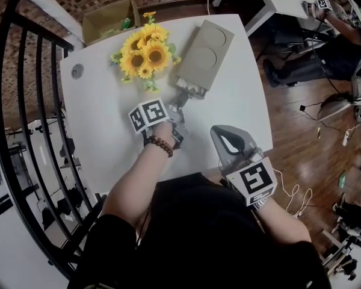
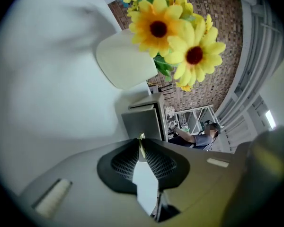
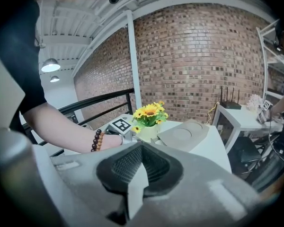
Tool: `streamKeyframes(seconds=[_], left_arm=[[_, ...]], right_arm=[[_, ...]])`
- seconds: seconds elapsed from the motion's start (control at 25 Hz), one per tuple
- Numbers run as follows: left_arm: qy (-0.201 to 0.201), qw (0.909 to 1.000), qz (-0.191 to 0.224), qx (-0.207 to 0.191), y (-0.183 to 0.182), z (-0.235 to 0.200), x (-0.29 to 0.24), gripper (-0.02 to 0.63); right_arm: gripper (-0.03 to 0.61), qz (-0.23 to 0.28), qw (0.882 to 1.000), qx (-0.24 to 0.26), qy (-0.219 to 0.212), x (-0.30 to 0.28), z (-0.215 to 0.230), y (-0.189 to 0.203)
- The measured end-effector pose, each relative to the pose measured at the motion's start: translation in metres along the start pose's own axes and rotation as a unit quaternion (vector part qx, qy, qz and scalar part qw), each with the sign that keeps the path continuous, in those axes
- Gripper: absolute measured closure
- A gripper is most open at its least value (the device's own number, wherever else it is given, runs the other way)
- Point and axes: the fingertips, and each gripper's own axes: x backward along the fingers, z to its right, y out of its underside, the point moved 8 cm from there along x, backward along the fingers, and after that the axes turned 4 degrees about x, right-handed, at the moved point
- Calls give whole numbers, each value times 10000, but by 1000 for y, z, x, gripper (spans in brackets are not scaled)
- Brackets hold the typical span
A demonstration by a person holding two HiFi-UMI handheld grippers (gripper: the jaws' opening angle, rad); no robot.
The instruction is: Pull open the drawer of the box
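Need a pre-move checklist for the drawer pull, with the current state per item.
1. Left gripper has a hold: jaws are shut on the small tab at the drawer front. Ok.
2. Drawer visibly out of the box: at most a crack. Not ok.
3. Pull path: the table is bare between the box and the person. Ok.
4. Box braced: the right gripper is off at the table's near edge, jaws shut on nothing. Not ok.
5. Sunflowers free of the box: they sit close beside it, and contact is unclear. Cannot tell.
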Motion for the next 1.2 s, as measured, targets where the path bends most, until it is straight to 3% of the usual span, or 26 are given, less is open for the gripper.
streamKeyframes(seconds=[1.2], left_arm=[[-289,9985,431,143,52,-36,89,557]], right_arm=[[586,386,9977,423,-371,43,-47,9]])
